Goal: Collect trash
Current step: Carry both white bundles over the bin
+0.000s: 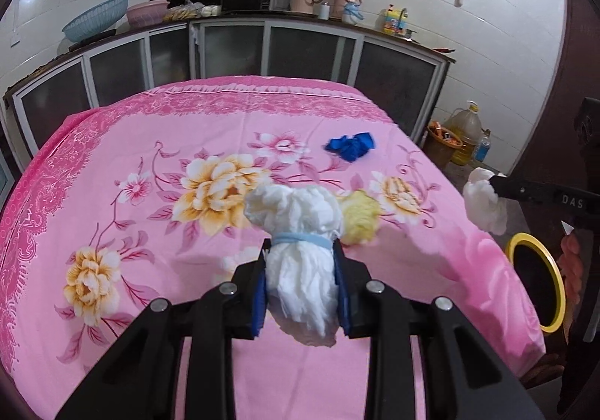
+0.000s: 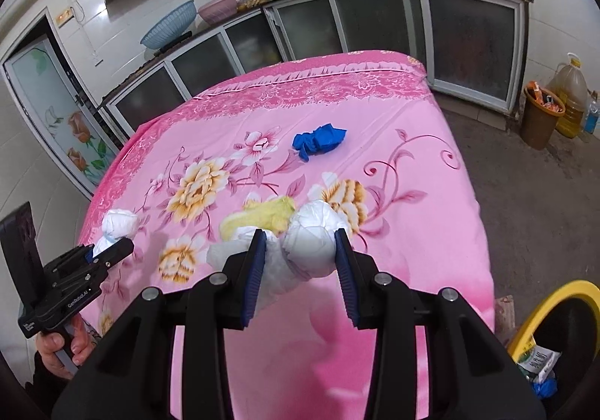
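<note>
My left gripper (image 1: pixel 302 262) is shut on a white tissue wad tied with a pale blue band (image 1: pixel 300 243), held above the pink flowered cloth. It also shows in the right wrist view (image 2: pixel 112 247) with its wad (image 2: pixel 118 223). My right gripper (image 2: pixel 300 251) is shut on a white crumpled wad (image 2: pixel 311 240); in the left wrist view this wad (image 1: pixel 482 198) hangs at the table's right edge. A yellow crumpled tissue (image 1: pixel 358 217) (image 2: pixel 270 215) and a blue glove (image 1: pixel 350 146) (image 2: pixel 318 138) lie on the cloth.
A yellow-rimmed black bin (image 1: pixel 540 281) (image 2: pixel 555 326) stands on the floor right of the table and holds some trash. A brown bucket (image 2: pixel 540 120) and an oil jug (image 2: pixel 570 97) stand by the cabinets. The table (image 1: pixel 112 195) has a drop at its right edge.
</note>
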`<action>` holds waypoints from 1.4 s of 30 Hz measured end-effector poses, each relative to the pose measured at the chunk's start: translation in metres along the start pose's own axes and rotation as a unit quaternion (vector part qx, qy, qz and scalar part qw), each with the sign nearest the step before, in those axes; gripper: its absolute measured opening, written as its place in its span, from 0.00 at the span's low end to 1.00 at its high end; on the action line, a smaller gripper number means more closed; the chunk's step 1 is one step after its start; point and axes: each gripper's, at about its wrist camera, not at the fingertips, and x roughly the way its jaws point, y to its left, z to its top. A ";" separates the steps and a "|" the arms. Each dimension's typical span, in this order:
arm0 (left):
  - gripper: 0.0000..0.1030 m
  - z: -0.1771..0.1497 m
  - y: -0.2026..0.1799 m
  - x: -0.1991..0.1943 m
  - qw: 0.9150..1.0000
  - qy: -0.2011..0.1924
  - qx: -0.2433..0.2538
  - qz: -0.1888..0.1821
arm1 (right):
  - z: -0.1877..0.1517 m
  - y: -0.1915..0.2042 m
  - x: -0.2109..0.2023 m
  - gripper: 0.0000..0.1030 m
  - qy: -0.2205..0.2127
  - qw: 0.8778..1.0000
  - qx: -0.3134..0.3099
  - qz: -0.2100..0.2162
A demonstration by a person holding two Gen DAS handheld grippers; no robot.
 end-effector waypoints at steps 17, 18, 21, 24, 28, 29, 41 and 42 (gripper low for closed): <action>0.26 -0.008 -0.151 -0.044 0.991 -0.030 0.099 -0.080 | -0.071 -0.085 -0.086 0.35 -0.038 0.996 0.076 -0.041; 0.26 -0.007 -0.158 -0.044 0.990 -0.030 0.106 -0.085 | -0.073 -0.091 -0.091 0.35 -0.041 0.995 0.081 -0.045; 0.26 -0.006 -0.182 -0.046 0.986 -0.033 0.126 -0.103 | -0.082 -0.115 -0.107 0.35 -0.051 0.992 0.100 -0.062; 0.26 -0.006 -0.204 -0.047 0.982 -0.035 0.144 -0.117 | -0.090 -0.135 -0.122 0.35 -0.061 0.988 0.118 -0.080; 0.26 -0.006 -0.233 -0.049 0.976 -0.036 0.167 -0.138 | -0.099 -0.159 -0.136 0.35 -0.071 0.983 0.140 -0.098; 0.26 -0.007 -0.239 -0.049 0.974 -0.037 0.173 -0.142 | -0.103 -0.166 -0.141 0.35 -0.074 0.981 0.147 -0.103; 0.26 -0.009 -0.304 -0.042 0.956 -0.034 0.225 -0.188 | -0.137 -0.226 -0.173 0.35 -0.094 0.963 0.206 -0.148; 0.27 -0.010 -0.309 -0.041 0.954 -0.033 0.229 -0.191 | -0.141 -0.231 -0.175 0.35 -0.095 0.961 0.211 -0.154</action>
